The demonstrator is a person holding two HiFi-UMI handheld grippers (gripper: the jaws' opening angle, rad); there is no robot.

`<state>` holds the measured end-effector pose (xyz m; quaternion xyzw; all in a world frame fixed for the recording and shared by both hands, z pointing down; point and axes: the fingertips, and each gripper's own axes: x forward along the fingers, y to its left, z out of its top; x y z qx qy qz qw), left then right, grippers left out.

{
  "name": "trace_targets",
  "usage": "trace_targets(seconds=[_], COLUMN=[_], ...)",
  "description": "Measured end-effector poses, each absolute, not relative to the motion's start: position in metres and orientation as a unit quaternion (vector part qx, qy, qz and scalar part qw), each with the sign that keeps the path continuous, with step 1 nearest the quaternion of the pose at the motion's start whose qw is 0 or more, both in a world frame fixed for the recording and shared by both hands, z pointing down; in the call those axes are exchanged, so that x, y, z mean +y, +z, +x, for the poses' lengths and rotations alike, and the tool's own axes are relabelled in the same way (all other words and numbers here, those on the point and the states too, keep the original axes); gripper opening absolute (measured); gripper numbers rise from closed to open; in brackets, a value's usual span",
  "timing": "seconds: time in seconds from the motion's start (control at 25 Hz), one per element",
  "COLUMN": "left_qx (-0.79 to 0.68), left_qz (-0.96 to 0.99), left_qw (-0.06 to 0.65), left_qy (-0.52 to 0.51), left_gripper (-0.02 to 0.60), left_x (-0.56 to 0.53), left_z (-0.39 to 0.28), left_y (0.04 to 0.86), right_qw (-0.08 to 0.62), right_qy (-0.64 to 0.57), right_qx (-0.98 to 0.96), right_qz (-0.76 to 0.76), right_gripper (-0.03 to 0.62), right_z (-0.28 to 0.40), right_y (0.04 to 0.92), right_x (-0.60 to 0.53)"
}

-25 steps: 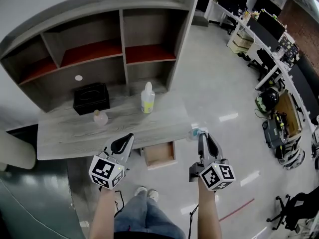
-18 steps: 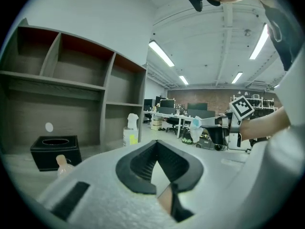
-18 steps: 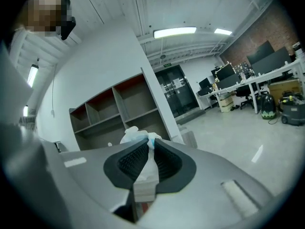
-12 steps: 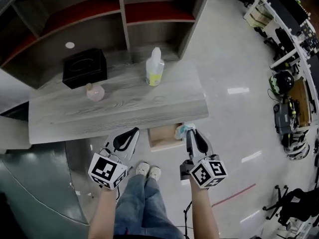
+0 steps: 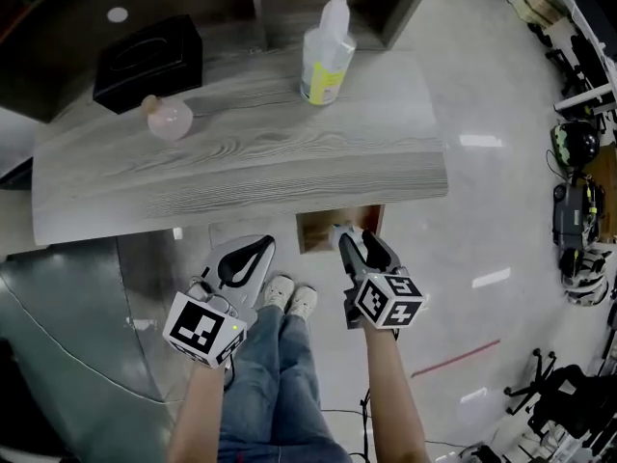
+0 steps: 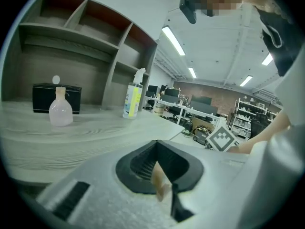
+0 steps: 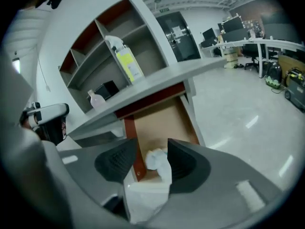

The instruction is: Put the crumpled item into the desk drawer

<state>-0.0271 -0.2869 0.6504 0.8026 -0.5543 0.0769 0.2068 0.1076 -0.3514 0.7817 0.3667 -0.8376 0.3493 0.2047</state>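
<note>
White tissue wad (image 7: 159, 161) sits between the pads of the right gripper (image 7: 151, 151), whose jaws are opening. In the right gripper view the two dark pads stand apart. The wad leans toward the pad at 3 o'clock and may be touching it, but neither pad squeezes it. Beyond it, toward 12 o'clock, lies the open drawer (image 7: 164, 118) with its bare brown floor. The wad hangs over the drawer's near end, not its middle.

From the head view the drawer (image 5: 313, 230) juts out under the desk (image 5: 241, 172), with the wad (image 5: 338, 231) at the right gripper's tips. The left gripper (image 5: 262, 245) waits at 9 o'clock of the right one. Its fingers are together with nothing between them, and it is clear of the drawer.

The step in hand appears to be the release. It likely goes best if the person holds the right gripper steady above the drawer floor while the jaws spread. A small move toward 12 o'clock would put the drop deeper inside, since the wad is close to the front edge and, being light, could roll or bounce out. Crumpled tissue tends to cling to ribbed pads, so a slight tilt or small shake may be needed if it hangs on the 3 o'clock pad. The gripper should draw back toward 6 o'clock only once the wad lies on the floor, and it should lift clear of the drawer's walls to avoid dragging it out.
</note>
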Motion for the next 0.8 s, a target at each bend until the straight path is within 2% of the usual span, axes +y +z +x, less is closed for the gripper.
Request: trace_targets(seconds=[0.12,0.28,0.48,0.8], left_qx=[-0.556,-0.555,-0.559,-0.56], left_qz=[0.801,0.804,0.809,0.822], left_qw=[0.209,0.2,0.174,0.094], left_qy=[0.078,0.075,0.059,0.039], left_gripper=[0.0,0.0,0.0,0.0], left_x=[-0.284,-0.287,-0.302,-0.341], left_z=[-0.028,-0.028,-0.028,-0.029], left_y=[0.654,0.637,0.587,0.465], right_qw=[0.219,0.192,0.135,0.022], right_qy=[0.351,0.331,0.291,0.183], right_qx=[-0.837,-0.852,-0.868,-0.881], right_qz=[0.357,0.358,0.378,0.435], right_gripper=[0.213,0.208,0.153,0.026], right_z=[0.108,0.114,0.126,0.158], right_y=[0.789,0.752,0.674,0.497], right_x=[-0.35,-0.353,-0.368,-0.414])
